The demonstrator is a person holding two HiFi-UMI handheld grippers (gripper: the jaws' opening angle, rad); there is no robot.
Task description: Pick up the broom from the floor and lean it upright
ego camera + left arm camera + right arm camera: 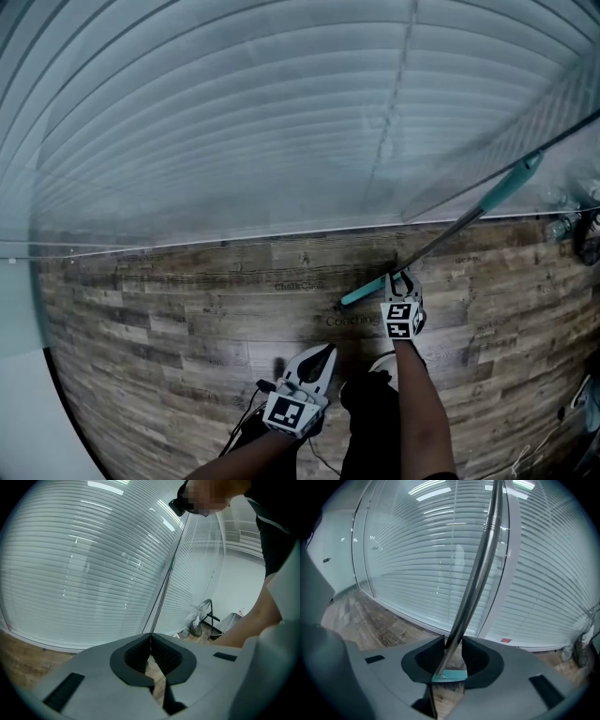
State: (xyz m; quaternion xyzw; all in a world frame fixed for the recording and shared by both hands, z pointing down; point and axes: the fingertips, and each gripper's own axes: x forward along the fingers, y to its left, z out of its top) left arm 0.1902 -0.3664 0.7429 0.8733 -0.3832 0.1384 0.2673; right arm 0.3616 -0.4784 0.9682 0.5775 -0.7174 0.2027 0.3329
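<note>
Right gripper view: the right gripper point(452, 641) has its jaws clamped on the broom point(474, 585), on the metal pole just above its teal end. Head view: the broom slants across the window blinds point(234, 122), not yet upright. The left gripper point(323, 352) has its jaws closed and empty. Step in hand, likely: raising. Next: swing the pole vertical and rest it against the window.

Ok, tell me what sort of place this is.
Probably an office or a similar commercial room: long runs of horizontal blinds line the walls, and the wood-look plank floor carries printed lettering.
</note>
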